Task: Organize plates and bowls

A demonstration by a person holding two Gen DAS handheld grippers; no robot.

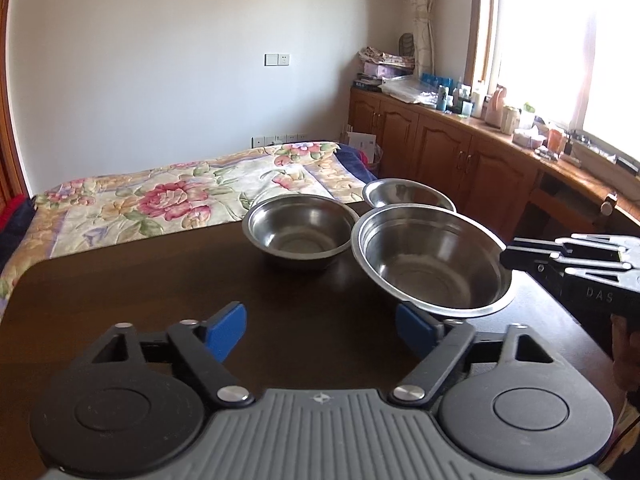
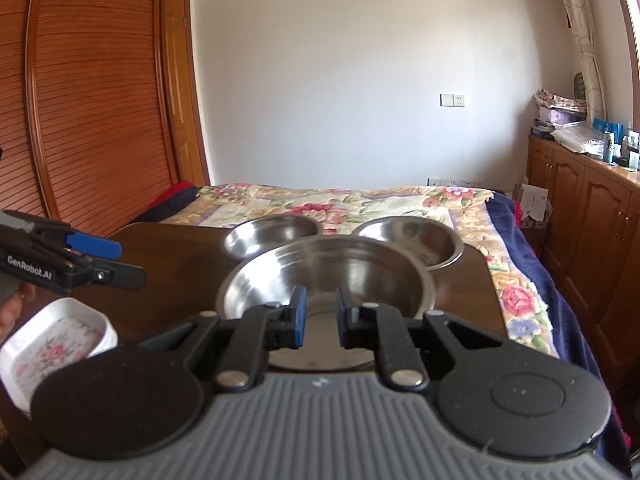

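Note:
Three steel bowls are on the dark wooden table (image 1: 160,280). The large steel bowl (image 1: 432,260) (image 2: 328,268) is nearest and sits tilted, its body raised off the table. My right gripper (image 2: 322,316) (image 1: 506,256) is shut on its rim. Behind it stand a medium bowl (image 1: 300,228) (image 2: 272,236) and a second bowl (image 1: 408,194) (image 2: 412,240), both upright. My left gripper (image 1: 320,332) (image 2: 130,262) hovers open over the table, left of the large bowl, holding nothing. A white square dish (image 2: 56,344) with a floral pattern lies at the table's near left corner.
A bed with a floral cover (image 1: 180,196) lies just beyond the table's far edge. Wooden cabinets (image 1: 460,152) with a cluttered counter run along the right under the window. A slatted wooden wardrobe (image 2: 92,100) stands at the left. A hand (image 2: 12,304) holds the left gripper.

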